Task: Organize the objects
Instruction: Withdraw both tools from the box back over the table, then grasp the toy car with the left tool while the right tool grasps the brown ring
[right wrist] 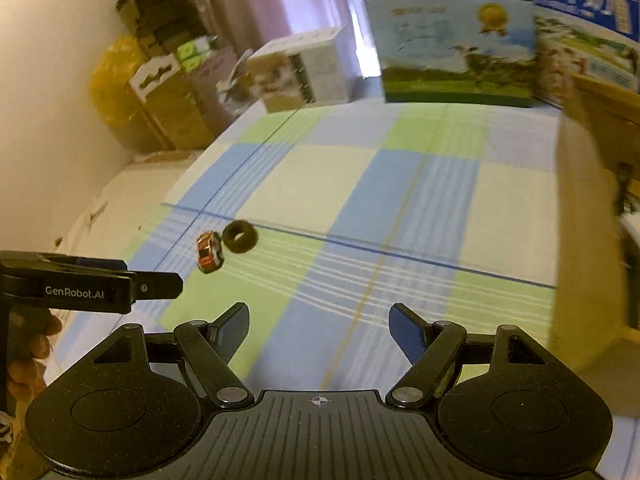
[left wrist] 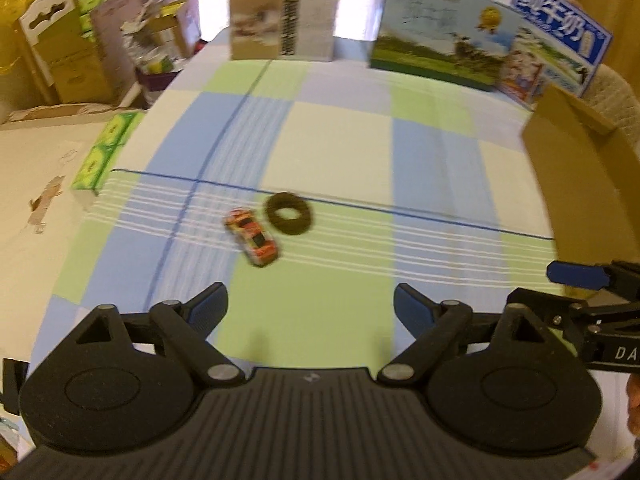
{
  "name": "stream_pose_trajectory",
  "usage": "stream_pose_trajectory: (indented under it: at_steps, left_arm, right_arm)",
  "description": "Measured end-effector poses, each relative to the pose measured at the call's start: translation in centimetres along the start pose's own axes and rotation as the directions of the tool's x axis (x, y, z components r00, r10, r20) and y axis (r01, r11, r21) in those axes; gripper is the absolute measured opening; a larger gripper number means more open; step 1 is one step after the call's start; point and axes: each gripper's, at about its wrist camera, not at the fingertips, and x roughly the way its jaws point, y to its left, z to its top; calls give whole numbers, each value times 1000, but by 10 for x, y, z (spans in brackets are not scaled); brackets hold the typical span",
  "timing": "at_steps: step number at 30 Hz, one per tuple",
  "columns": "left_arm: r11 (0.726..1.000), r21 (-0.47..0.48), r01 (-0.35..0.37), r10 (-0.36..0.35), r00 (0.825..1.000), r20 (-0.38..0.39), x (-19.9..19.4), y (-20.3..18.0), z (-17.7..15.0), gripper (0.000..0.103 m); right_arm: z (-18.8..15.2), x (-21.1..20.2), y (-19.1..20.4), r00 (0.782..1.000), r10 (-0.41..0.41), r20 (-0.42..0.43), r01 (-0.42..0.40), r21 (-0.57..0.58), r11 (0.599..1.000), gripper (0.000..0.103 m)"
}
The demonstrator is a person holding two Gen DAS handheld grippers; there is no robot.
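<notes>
A small orange toy car (left wrist: 252, 237) lies on the checked cloth (left wrist: 332, 148) that covers the counter, roughly in the middle of it and tilted across the white stripes. Just beside its front end sits a dark fuzzy ring (left wrist: 290, 213), so close that I cannot tell whether the 2 touch. Both rest near a thin blue line that runs across the cloth.

The left hand-held gripper (left wrist: 310, 306) hangs above the near part of the cloth, its 2 blue-padded fingers spread wide with nothing between them; the car and ring lie ahead of it, well apart from the fingertips. The right hand-held gripper (right wrist: 318, 320) is released too, jaws wide and empty, off to the right of its partner. From the right wrist view, fingers of a hand (right wrist: 30, 354) show at the left edge.

At the far end of the counter stand 3 printed cartons: a white and tan box (left wrist: 282, 20), a landscape-printed box (left wrist: 440, 30) and a blue milk carton (left wrist: 560, 34). An open brown cardboard box (left wrist: 580, 160) sits at the right edge. A green tissue pack (left wrist: 106, 152) lies off the left side.
</notes>
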Motion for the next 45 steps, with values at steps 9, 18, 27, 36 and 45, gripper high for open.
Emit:
stream_pose_trajectory:
  at_steps: [9, 18, 27, 36, 45]
  left_arm:
    - [998, -19, -53, 52, 997, -57, 49, 28, 14, 70]
    - [999, -9, -53, 52, 995, -89, 96, 35, 38, 53]
    - [1000, -19, -20, 19, 996, -90, 114, 52, 51, 37]
    - [1000, -6, 16, -16, 996, -89, 113, 70, 53, 25]
    - [998, 40, 38, -34, 996, -87, 117, 75, 59, 25]
  right_arm:
    - [16, 55, 14, 998, -29, -48, 27, -39, 999, 74]
    - [23, 77, 11, 994, -65, -83, 63, -24, 998, 74]
    - [35, 100, 17, 993, -57, -100, 54, -36, 998, 74]
    - [51, 141, 54, 997, 31, -77, -44, -174, 984, 73]
    - [51, 190, 85, 995, 49, -85, -75, -335, 939, 51]
